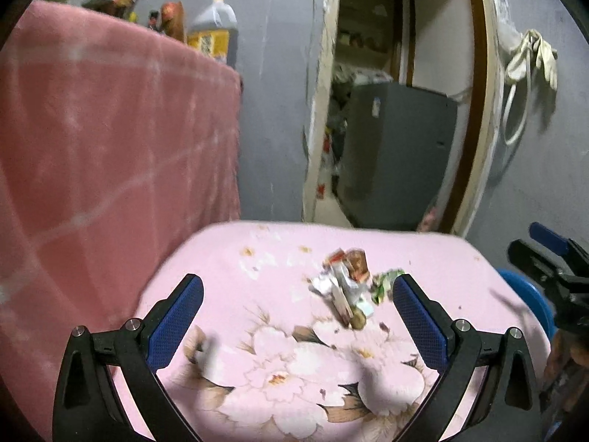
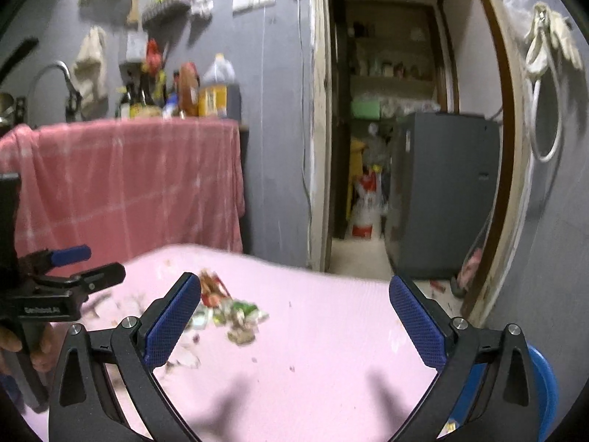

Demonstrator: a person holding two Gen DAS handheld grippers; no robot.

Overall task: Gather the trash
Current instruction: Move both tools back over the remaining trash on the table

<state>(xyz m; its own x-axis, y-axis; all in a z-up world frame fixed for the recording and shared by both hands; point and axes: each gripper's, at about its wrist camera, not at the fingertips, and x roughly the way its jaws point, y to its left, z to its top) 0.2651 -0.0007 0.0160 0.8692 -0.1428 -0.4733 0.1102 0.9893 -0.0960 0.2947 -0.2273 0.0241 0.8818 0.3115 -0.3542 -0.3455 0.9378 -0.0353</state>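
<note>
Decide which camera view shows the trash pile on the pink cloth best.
The left wrist view: the trash pile lies nearly whole between the open jaws. In the right wrist view, a jaw hides part of it.

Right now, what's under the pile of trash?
The trash pile lies on a pink flowered cloth. Whatever the cloth covers is hidden. Both tongs, left and right, are open and empty.

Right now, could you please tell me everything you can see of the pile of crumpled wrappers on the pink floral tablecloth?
The pile of crumpled wrappers is a small loose heap of red, white and green scraps with a brownish lump at its near edge. It rests on the pink floral tablecloth, untouched by either gripper. Blur hides any print.
</note>
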